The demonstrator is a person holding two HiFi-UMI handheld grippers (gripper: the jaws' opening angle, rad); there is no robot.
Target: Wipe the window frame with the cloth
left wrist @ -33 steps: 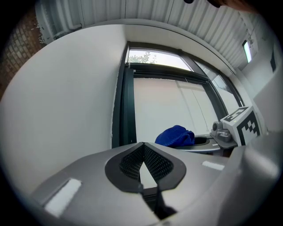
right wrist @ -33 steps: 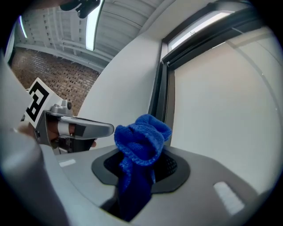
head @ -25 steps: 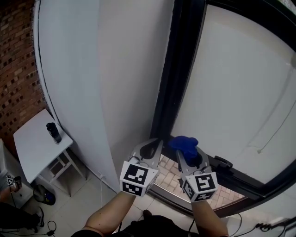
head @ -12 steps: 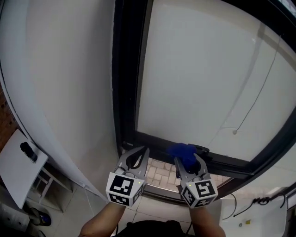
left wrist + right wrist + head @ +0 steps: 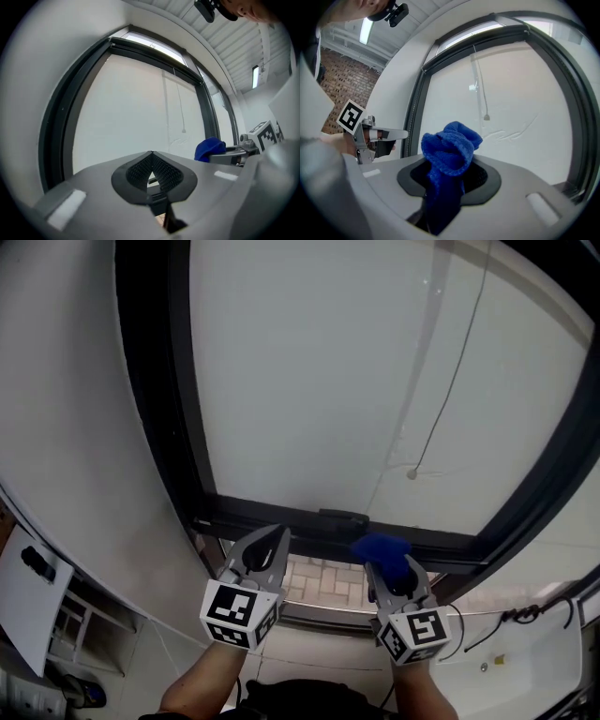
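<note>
right tongs clamp cloth | near window frame

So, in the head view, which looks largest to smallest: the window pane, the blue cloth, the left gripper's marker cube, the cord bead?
1. window pane, far largest.
2. marker cube on the left gripper, but it is nearer the camera.
3. blue cloth.
4. cord bead.

A plain workroom or office: brick wall, ceiling strip light, large dark window frame.
</note>
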